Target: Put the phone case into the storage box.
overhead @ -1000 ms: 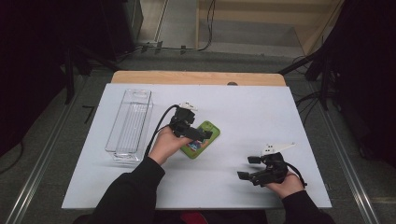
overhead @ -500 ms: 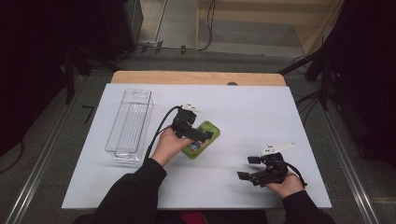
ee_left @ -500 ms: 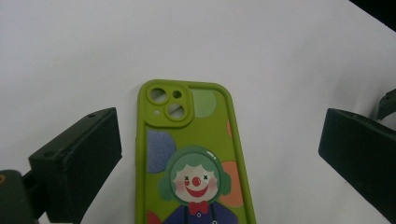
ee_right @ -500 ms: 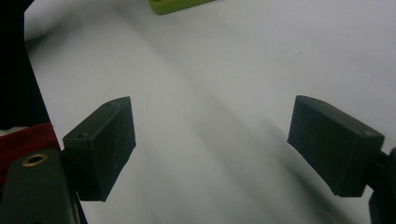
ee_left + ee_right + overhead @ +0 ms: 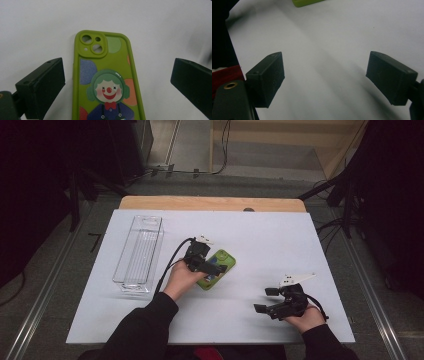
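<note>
Left gripper [image 5: 212, 268] hovers over the green clown phone case [image 5: 107, 80], jaws spread wide either side, not touching it. Right gripper [image 5: 266, 300] sits near-right on the white table [image 5: 280, 240], jaws spread, nothing between them.

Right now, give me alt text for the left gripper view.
A green phone case with a cartoon clown lies camera-cutouts up on the white table, between the left gripper's open black jaws, which do not touch it.

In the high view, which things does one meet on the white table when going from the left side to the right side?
Clear plastic rectangular tray → left gripper, its jaws open over the green phone case → right gripper, open, in the person's right hand.
</note>
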A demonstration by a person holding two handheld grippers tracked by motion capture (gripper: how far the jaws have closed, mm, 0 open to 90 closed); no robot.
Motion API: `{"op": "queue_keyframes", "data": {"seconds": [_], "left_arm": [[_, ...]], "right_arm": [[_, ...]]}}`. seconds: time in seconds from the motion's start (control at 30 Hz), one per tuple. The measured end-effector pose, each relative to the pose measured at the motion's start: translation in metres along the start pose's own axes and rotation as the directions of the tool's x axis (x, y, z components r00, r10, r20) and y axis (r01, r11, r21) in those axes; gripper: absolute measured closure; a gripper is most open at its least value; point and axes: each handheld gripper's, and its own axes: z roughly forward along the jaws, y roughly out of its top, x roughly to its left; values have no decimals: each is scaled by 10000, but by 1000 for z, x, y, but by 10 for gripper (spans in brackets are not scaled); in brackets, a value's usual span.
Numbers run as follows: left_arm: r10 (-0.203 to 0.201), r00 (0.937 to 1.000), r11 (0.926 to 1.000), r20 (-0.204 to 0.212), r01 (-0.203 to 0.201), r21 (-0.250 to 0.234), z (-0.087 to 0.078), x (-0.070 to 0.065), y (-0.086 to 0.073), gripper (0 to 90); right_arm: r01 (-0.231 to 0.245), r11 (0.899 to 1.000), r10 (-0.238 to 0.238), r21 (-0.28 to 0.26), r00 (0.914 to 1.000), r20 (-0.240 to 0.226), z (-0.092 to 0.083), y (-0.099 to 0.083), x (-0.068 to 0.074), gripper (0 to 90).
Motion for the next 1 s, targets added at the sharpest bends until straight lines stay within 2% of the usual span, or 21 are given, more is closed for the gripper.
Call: {"op": "queue_keyframes", "data": {"seconds": [0.3,0.53,0.57,0.8,1.0], "left_arm": [[-98,9997,9995,-221,104,295,7,0,-6,0],[-7,9987,9979,-503,40,642,11,-1,-11,0],[114,9985,9971,-530,-74,753,12,-1,-11,0],[161,9969,9968,-769,-99,798,16,-5,-14,0],[566,9897,9951,-1316,-452,878,19,-12,-17,0]], "right_arm": [[-11,10000,11,-1,10000,5,0,0,0,133],[-3,10000,3,20,10000,18,0,0,0,134],[-8,10000,8,11,10000,27,0,0,0,133],[-2,10000,2,11,10000,37,0,0,0,133],[-41,10000,41,45,10000,68,0,0,0,133]]}}
